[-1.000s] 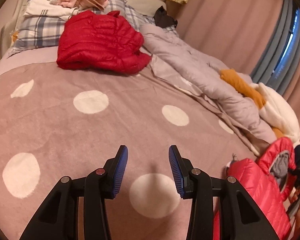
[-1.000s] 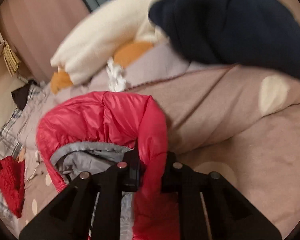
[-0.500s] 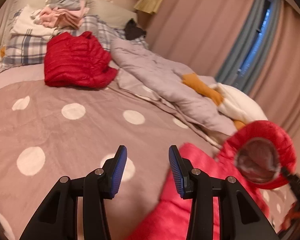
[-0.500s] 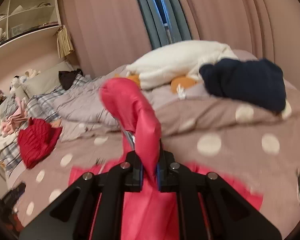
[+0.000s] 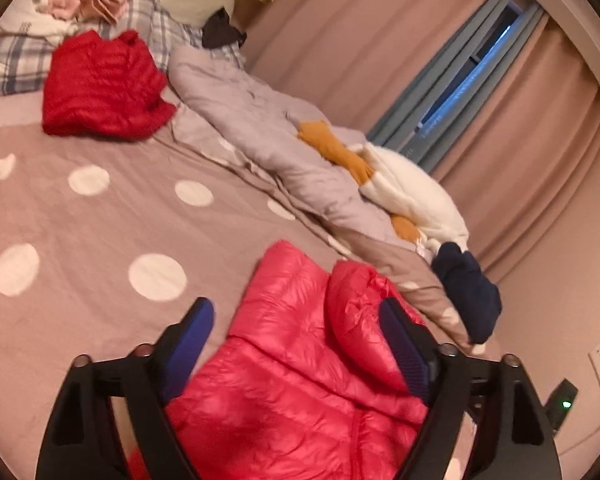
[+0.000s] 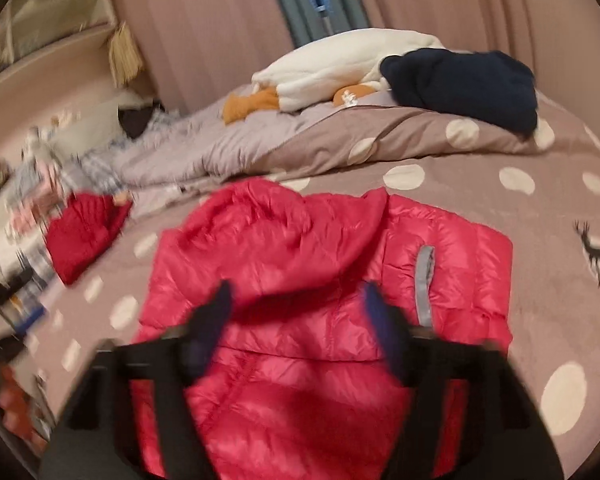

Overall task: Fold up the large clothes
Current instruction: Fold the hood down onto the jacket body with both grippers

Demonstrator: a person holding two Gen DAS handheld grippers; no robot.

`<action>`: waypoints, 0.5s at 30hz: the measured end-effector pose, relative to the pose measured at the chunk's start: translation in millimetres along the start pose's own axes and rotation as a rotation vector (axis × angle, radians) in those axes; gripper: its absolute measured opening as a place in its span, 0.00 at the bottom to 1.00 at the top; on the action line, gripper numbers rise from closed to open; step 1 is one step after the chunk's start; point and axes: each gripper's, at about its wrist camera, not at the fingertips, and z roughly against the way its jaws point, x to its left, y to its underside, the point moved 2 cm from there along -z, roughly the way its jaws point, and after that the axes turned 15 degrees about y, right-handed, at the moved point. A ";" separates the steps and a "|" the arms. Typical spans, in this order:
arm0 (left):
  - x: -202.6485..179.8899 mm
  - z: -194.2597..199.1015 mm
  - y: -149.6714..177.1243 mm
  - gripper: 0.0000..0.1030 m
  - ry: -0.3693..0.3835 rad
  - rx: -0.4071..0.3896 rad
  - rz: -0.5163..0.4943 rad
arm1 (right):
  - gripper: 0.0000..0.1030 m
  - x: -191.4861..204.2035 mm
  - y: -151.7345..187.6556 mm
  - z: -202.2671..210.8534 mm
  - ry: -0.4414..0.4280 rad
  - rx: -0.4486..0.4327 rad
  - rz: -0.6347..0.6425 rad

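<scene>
A bright pink-red hooded puffer jacket (image 5: 296,360) lies spread on the dotted bedspread (image 5: 80,240), hood (image 6: 276,236) toward the far side. It also fills the right wrist view (image 6: 320,320). My left gripper (image 5: 300,328) is open and empty, its fingers straddling the jacket from above. My right gripper (image 6: 300,308) is open and empty above the jacket's chest; this view is blurred.
A folded darker red puffer jacket (image 5: 100,88) lies at the far left near plaid pillows (image 5: 16,60). A rumpled grey duvet (image 5: 268,136), a white and orange garment (image 5: 408,188) and a navy garment (image 5: 468,292) lie along the far side by the curtains.
The right gripper let go of the jacket's hood and opened. The jacket dropped from hanging to lying flat on the bed. The left gripper opened wider and now sits over it.
</scene>
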 end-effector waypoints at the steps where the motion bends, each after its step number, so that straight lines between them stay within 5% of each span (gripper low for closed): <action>1: 0.8 -8.1 0.3 0.82 -0.004 0.014 0.003 | 0.78 -0.2 1.0 3.7 -0.017 0.005 -0.018; 8: 7.4 -69.7 14.7 0.82 0.029 0.118 0.074 | 0.82 -9.2 7.9 -21.7 -0.055 0.071 -0.148; 12: 7.0 -113.7 19.8 0.82 0.058 0.180 0.082 | 0.82 -13.6 15.8 -58.0 -0.166 0.167 -0.326; 15: 12.9 -160.4 25.0 0.82 0.115 0.312 0.165 | 0.80 -15.8 20.8 -81.1 -0.281 0.196 -0.472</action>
